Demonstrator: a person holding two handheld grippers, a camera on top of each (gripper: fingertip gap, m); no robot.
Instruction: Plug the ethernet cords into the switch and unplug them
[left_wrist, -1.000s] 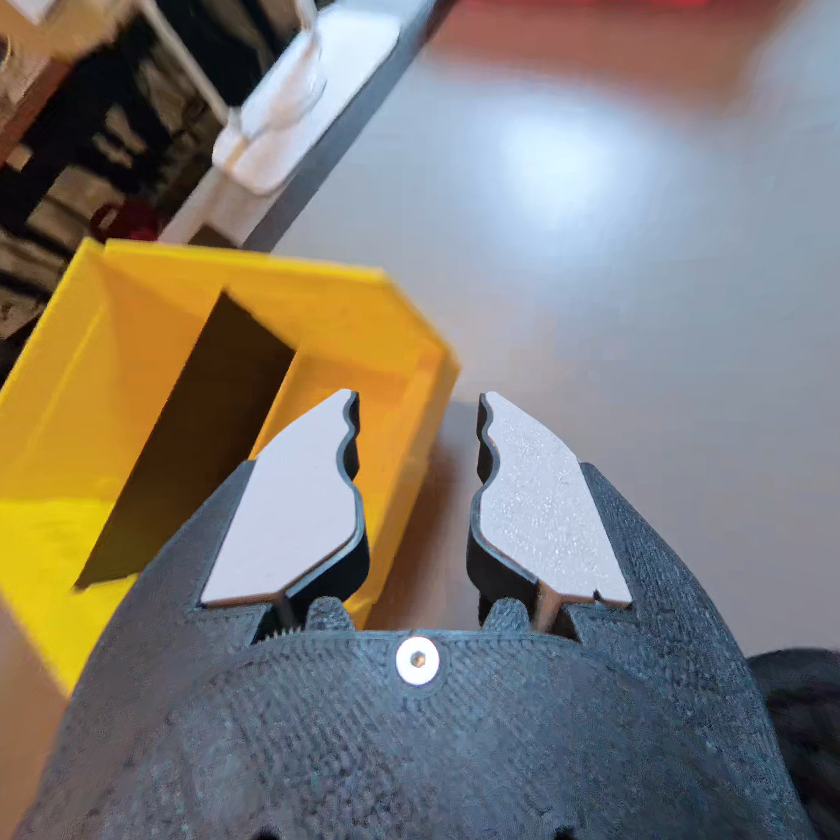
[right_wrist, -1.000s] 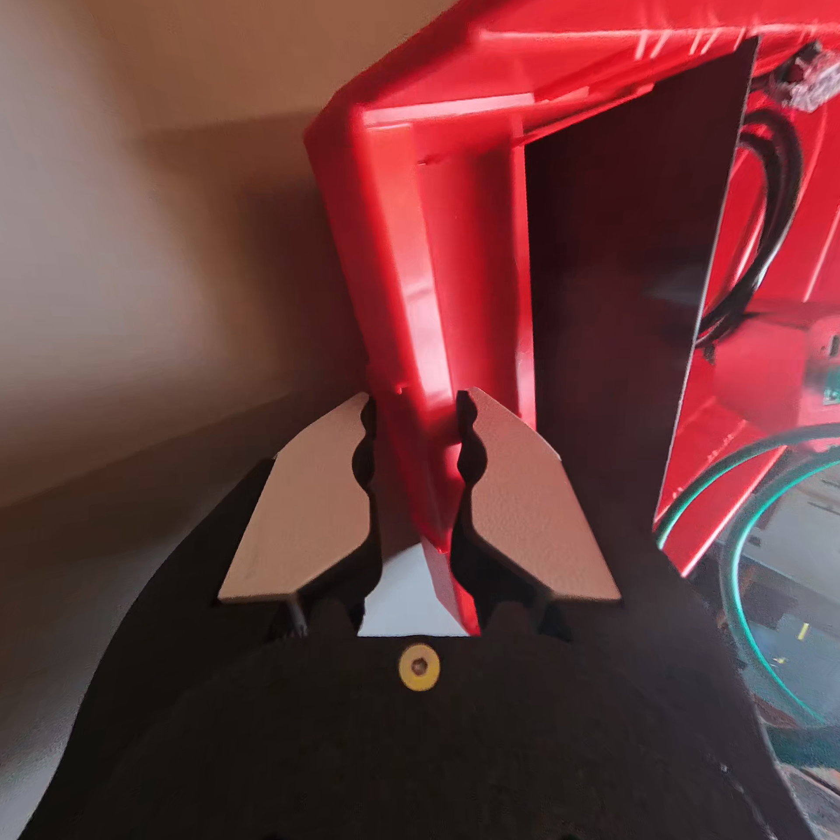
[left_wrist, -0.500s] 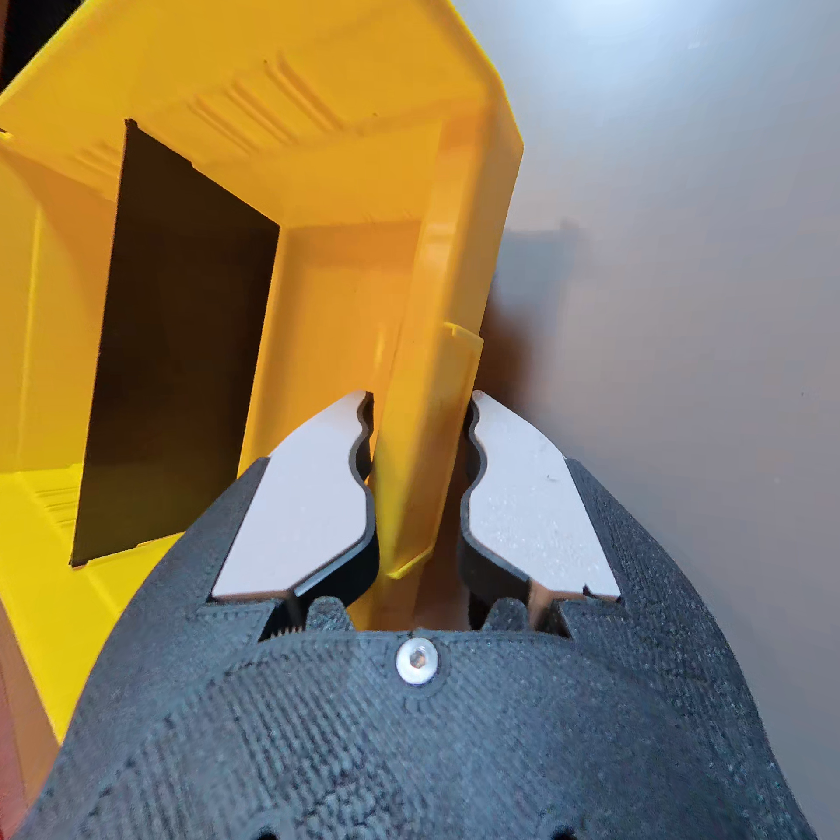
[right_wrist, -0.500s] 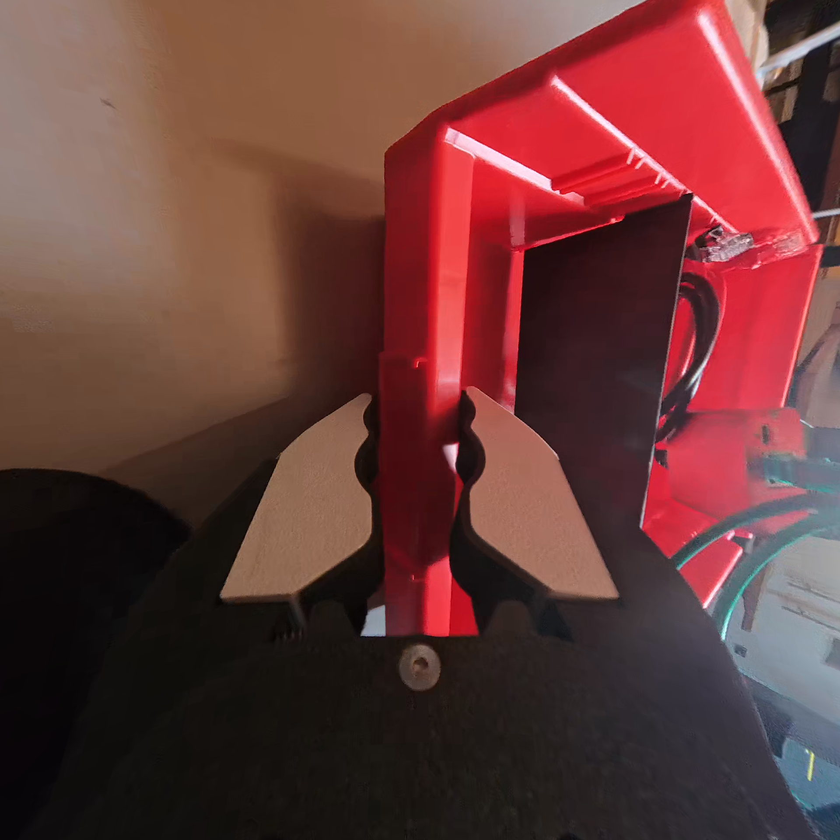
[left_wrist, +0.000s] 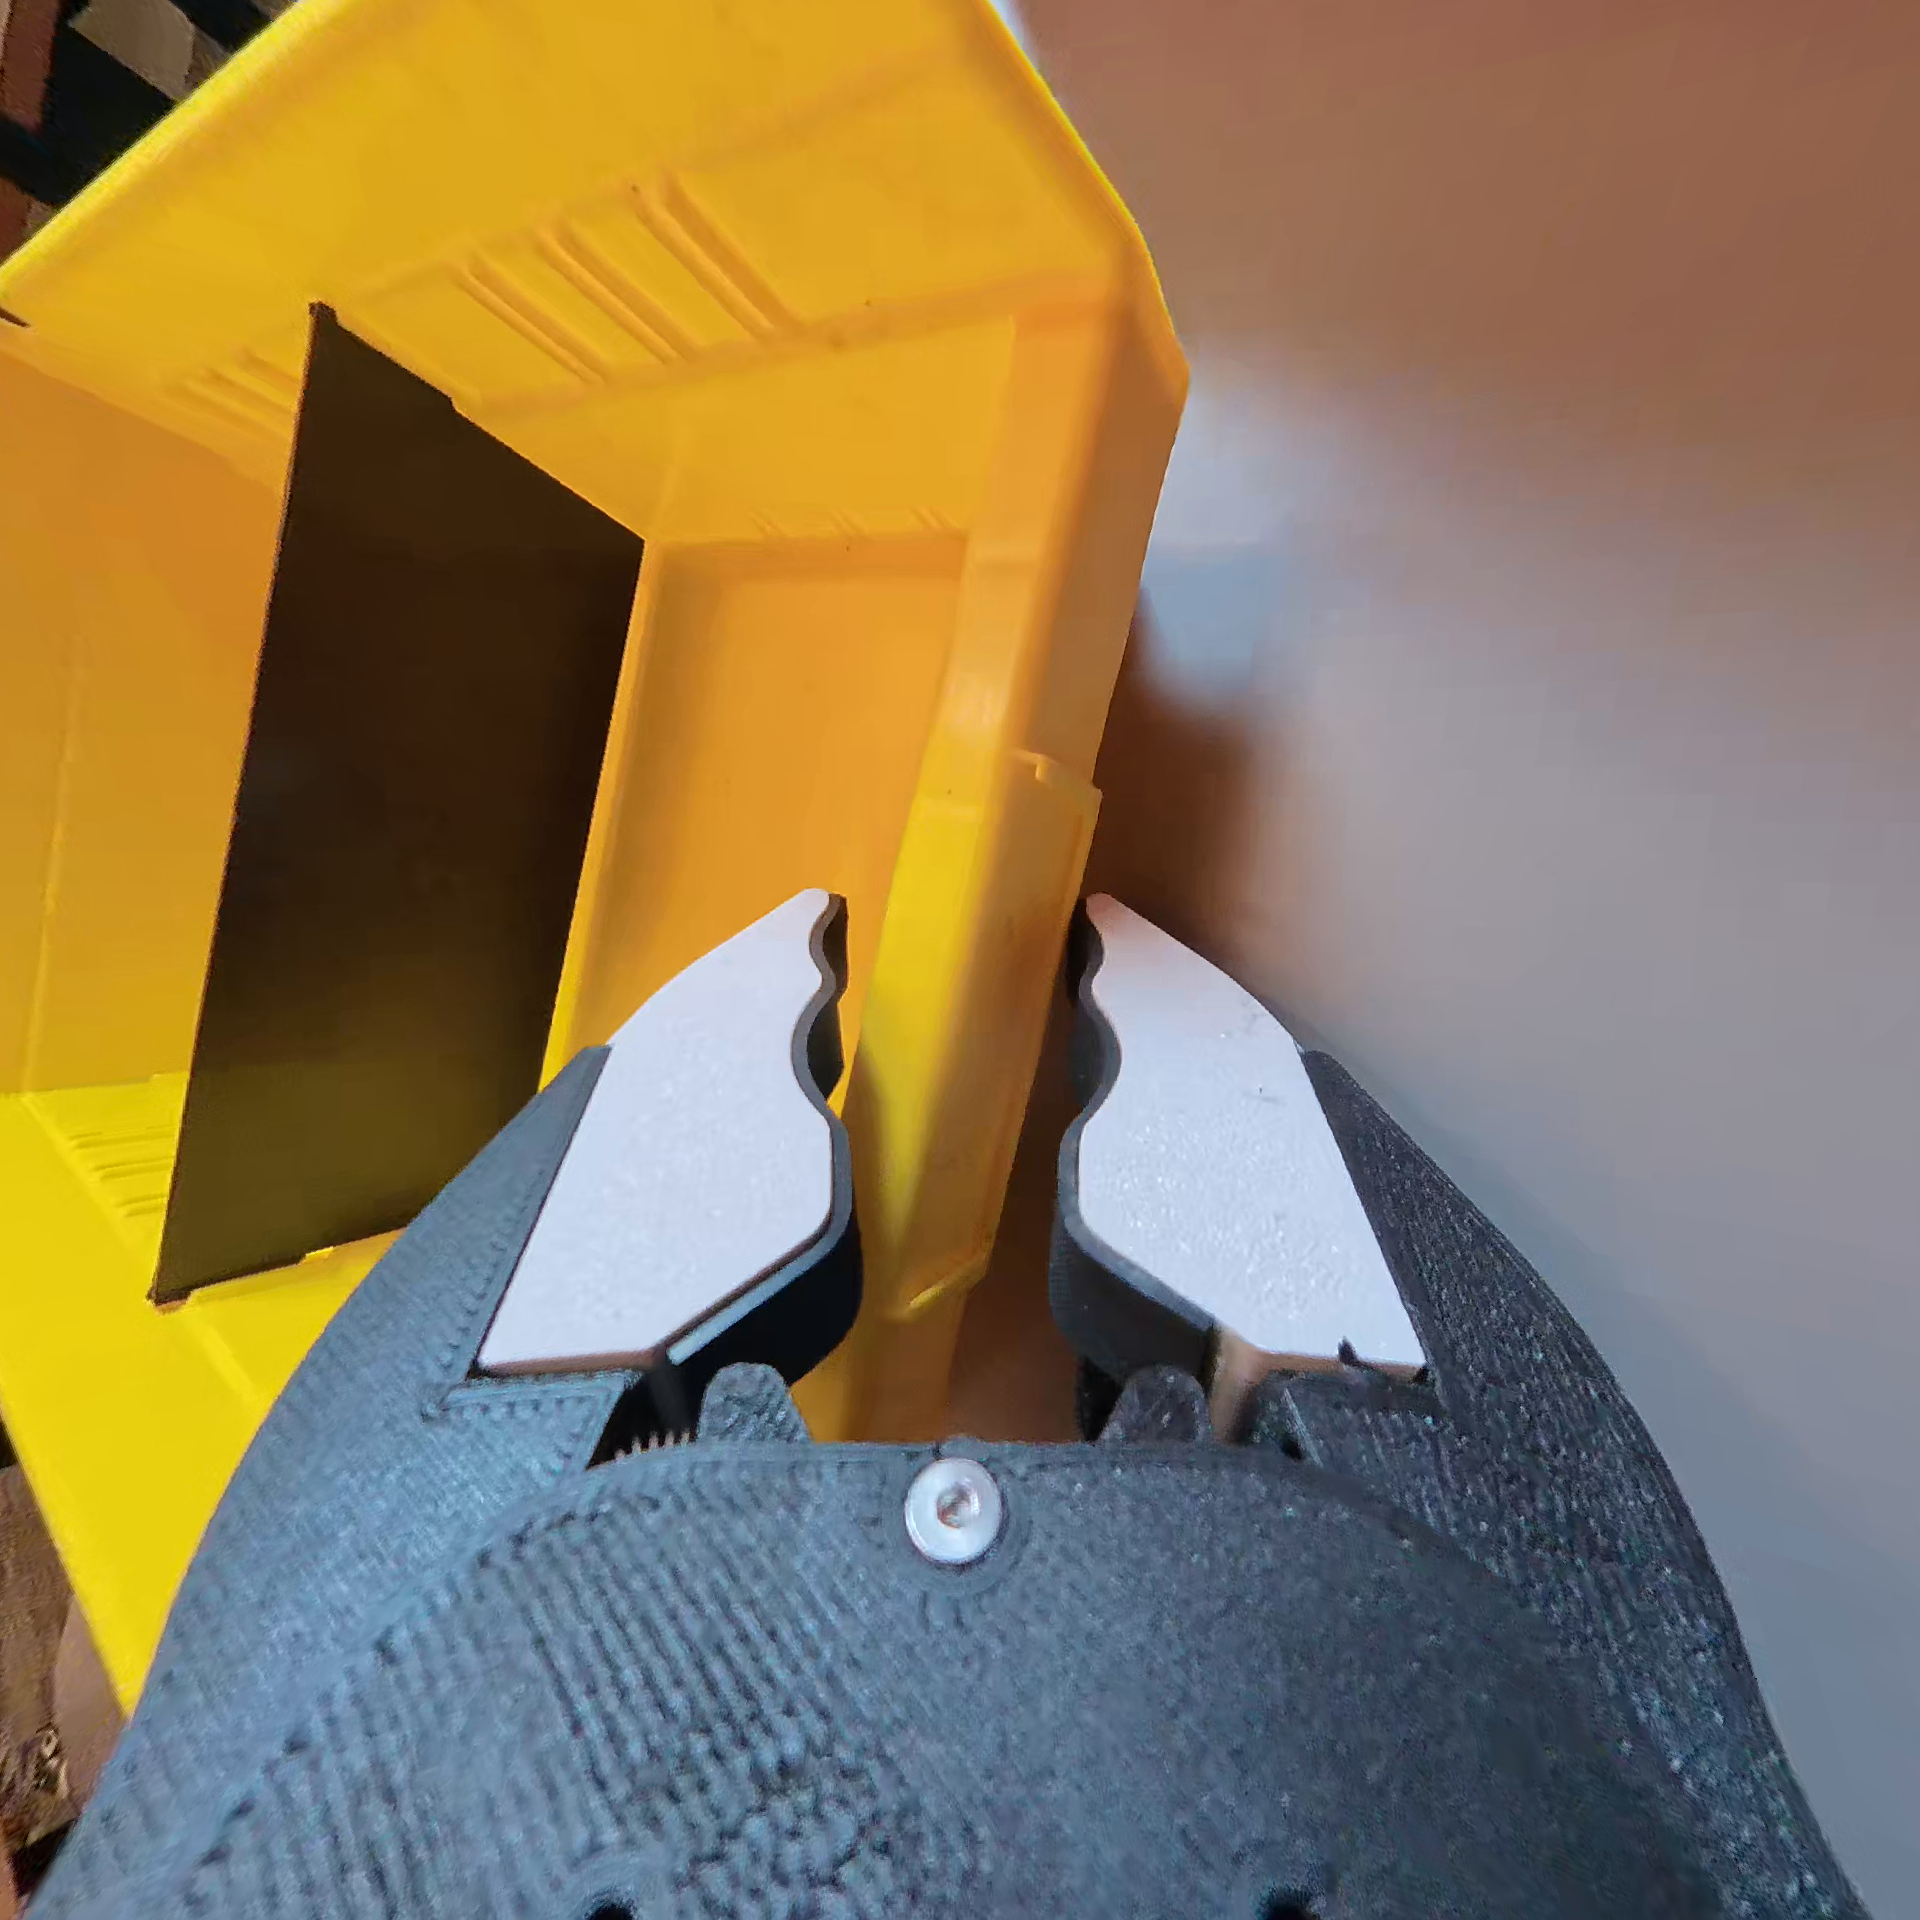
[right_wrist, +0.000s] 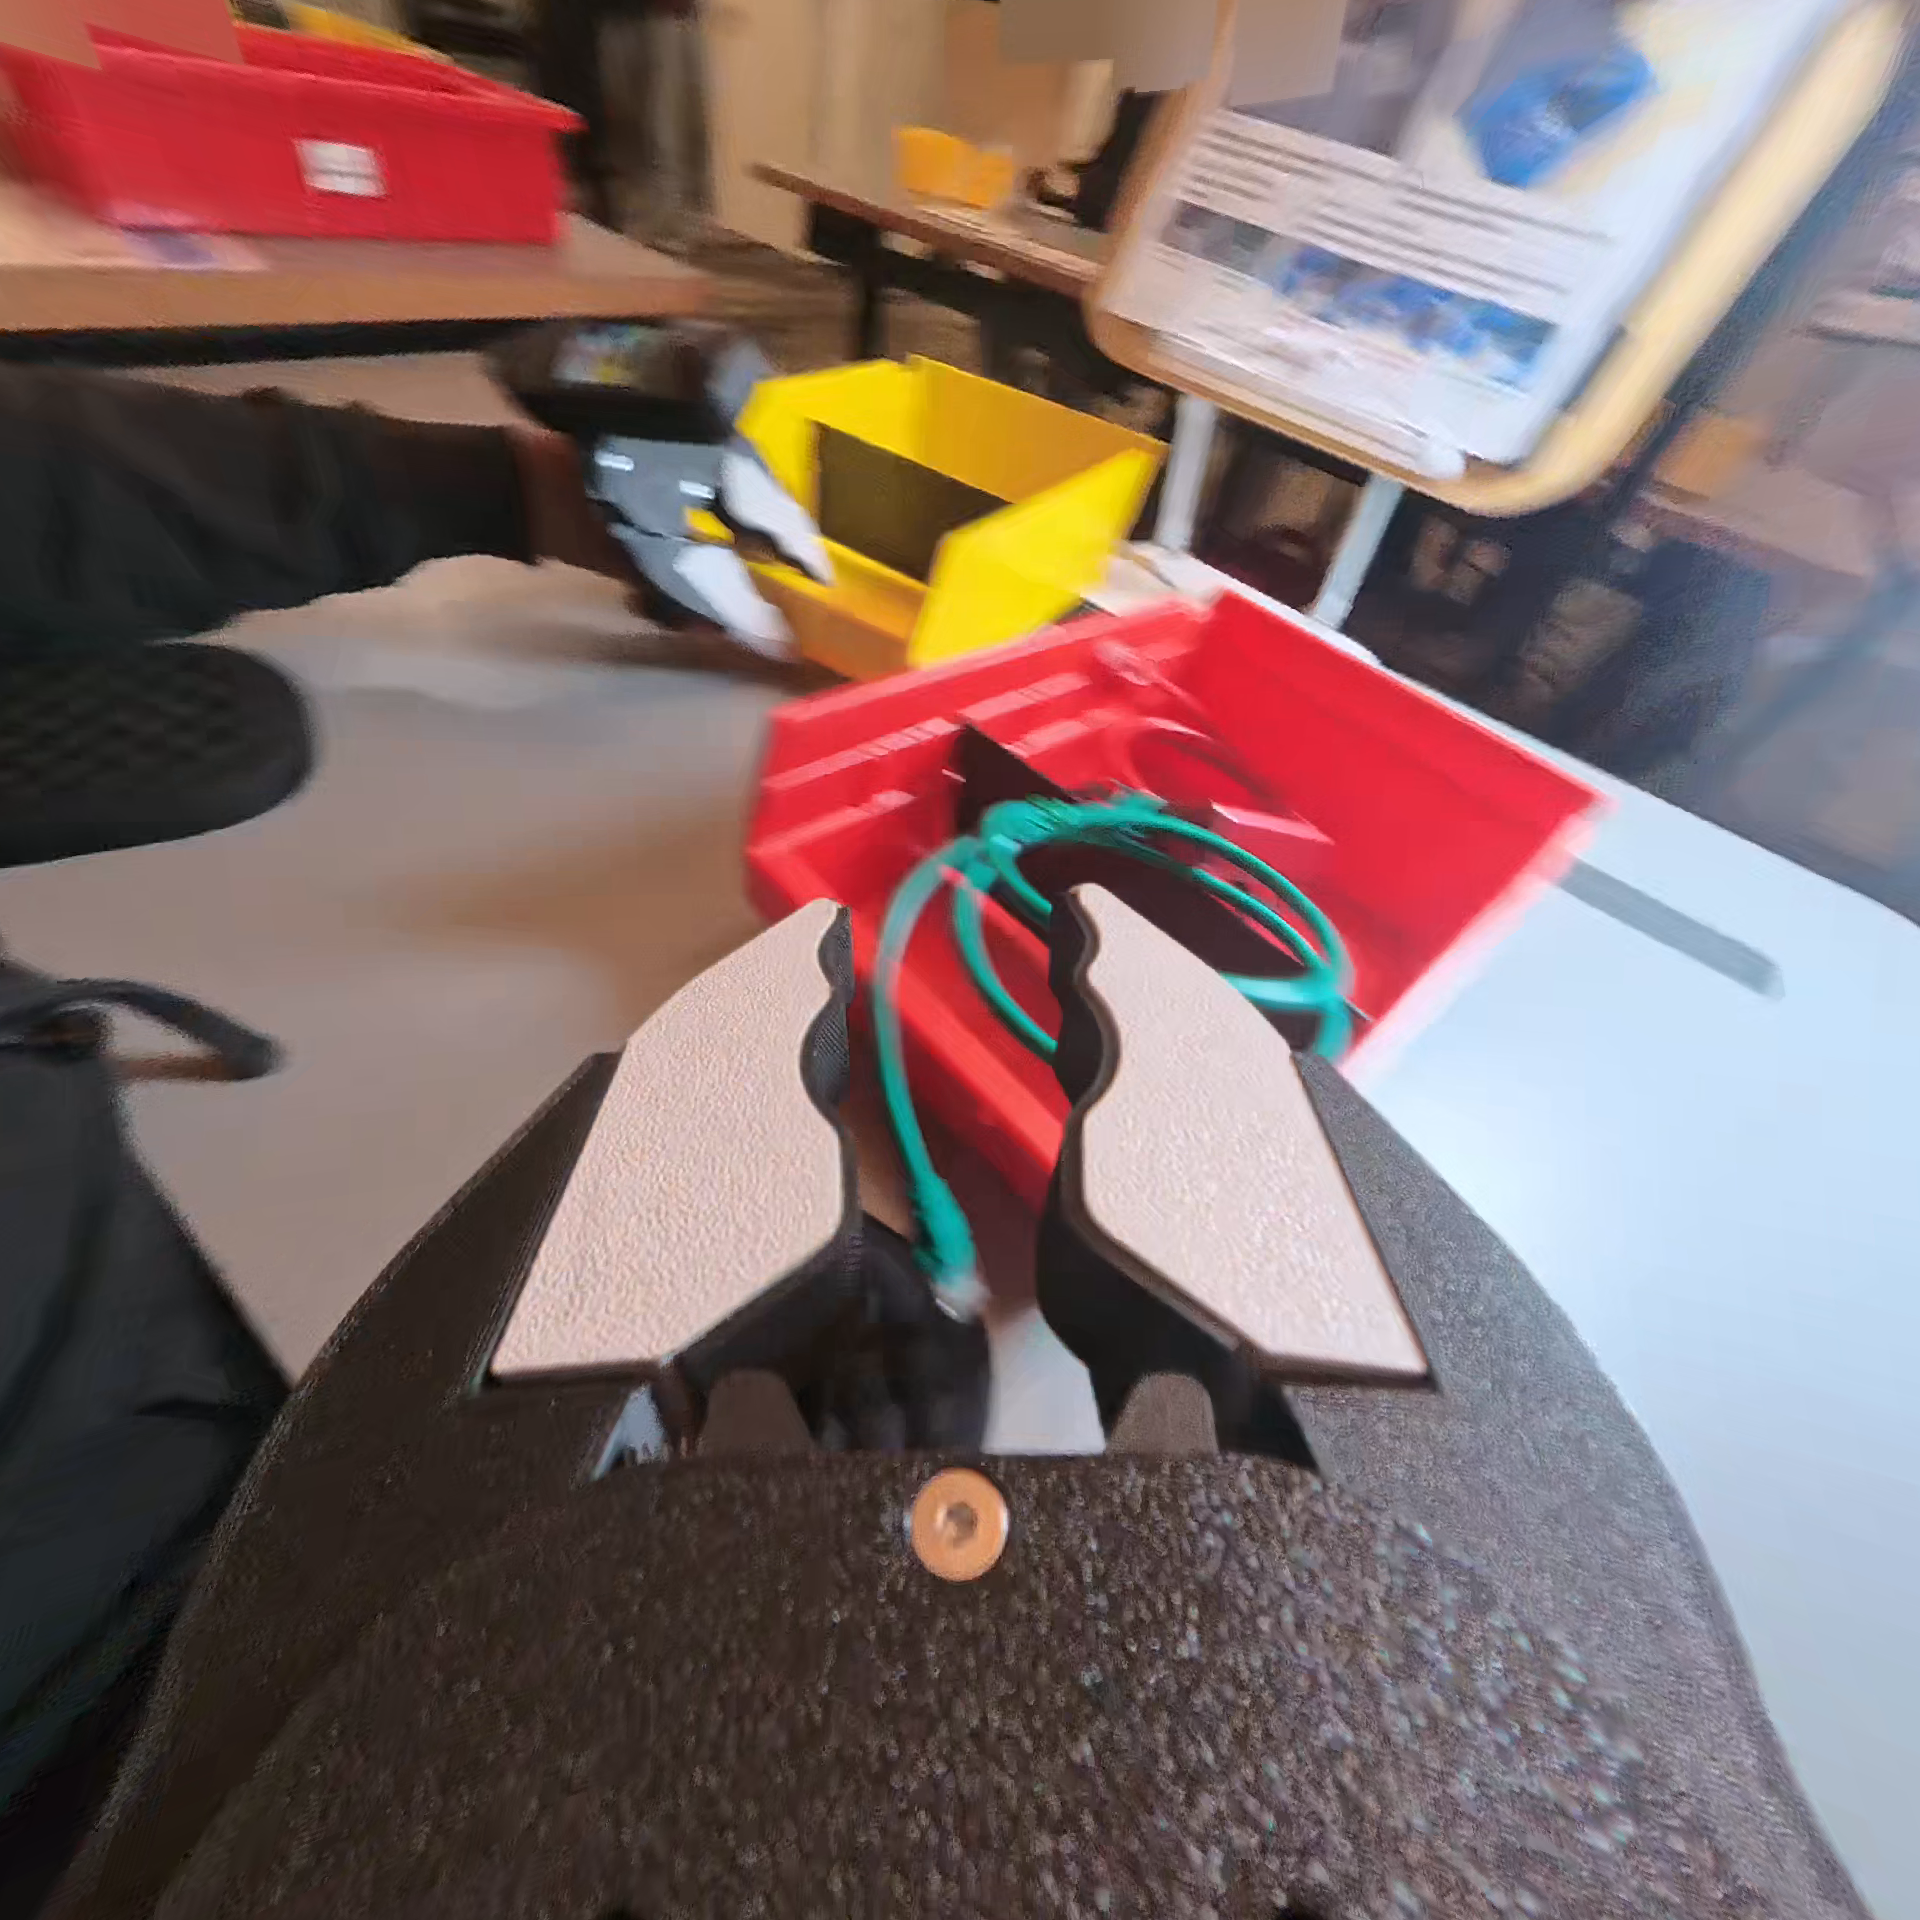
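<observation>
Fingers of the left gripper (left_wrist: 956, 925) straddle the side wall of the yellow plastic bin (left_wrist: 644, 312), pads close on either face, though a firm pinch can't be confirmed. Right gripper (right_wrist: 951, 925) hangs spread, holding nothing. Between its pads dangles the green ethernet cord (right_wrist: 894, 1049), looping out of the tipped red plastic bin (right_wrist: 1382, 790) on the pale table (right_wrist: 1621, 1143). Switch not seen.

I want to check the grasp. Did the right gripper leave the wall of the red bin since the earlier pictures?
Yes. The right gripper has backed off: the red bin now lies ahead on the table, its wall outside the open jaws.
</observation>
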